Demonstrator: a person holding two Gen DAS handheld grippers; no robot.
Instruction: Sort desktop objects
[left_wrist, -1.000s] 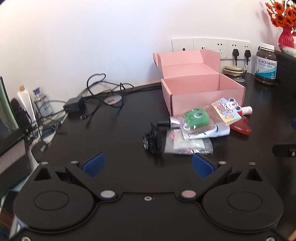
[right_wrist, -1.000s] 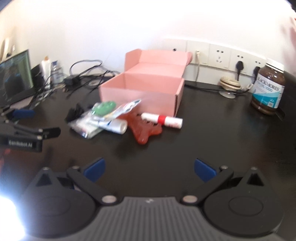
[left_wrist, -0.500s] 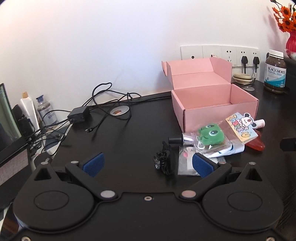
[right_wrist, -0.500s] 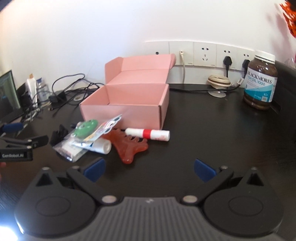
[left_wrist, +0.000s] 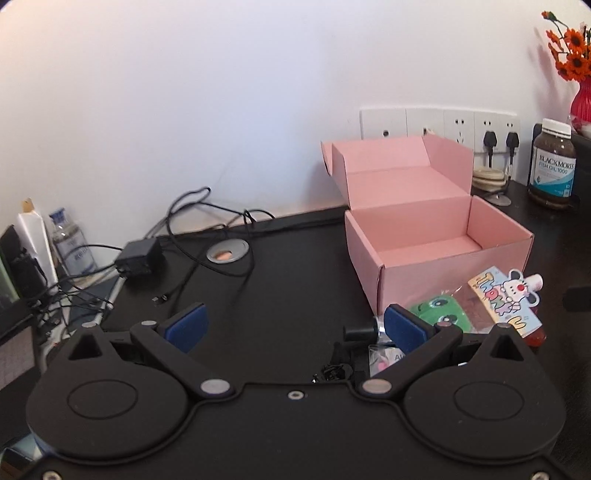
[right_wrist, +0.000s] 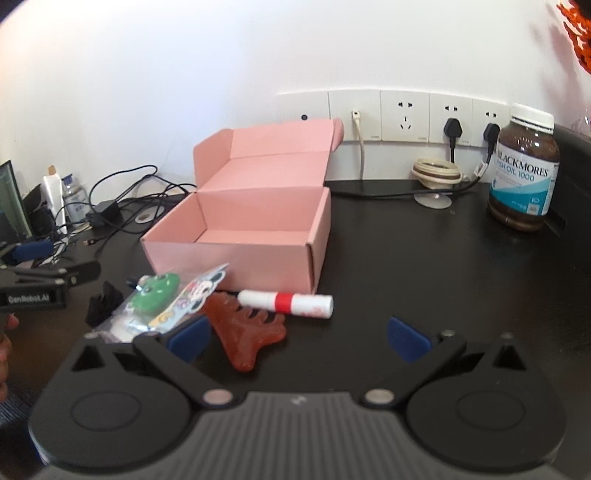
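- Grippers first: the left gripper (left_wrist: 293, 325) hangs with jaws spread wide and nothing between them, low centre of its view; the right gripper (right_wrist: 297, 338) is likewise released and empty.
- Pile risk — the loose things lie heaped just in front of the box (right_wrist: 240, 236), several touching or overlapping, so a closing finger could catch two at once or drag a neighbour along.
- Comb (right_wrist: 247, 334), red and flat on the desk (right_wrist: 443, 280), sits nearest the right gripper, its left pad almost over it; I judge a flat thing like this may slide away rather than lift.
- Frog bag (right_wrist: 157, 295) and card (right_wrist: 194, 295) look slippery — the plastic could slip out of a light pinch.
- Tube (right_wrist: 286, 302), white with a red band, lies on its side right of the comb; a nudge would probably roll it.
- Black clip (right_wrist: 103, 302) at the pile's left edge lies close to the left gripper, so the two tools could collide.
- Box stands open, lid back, centre of frame — nothing shows inside it.
- Jar (right_wrist: 524, 166), capped, upper right; its contents cannot be made out.
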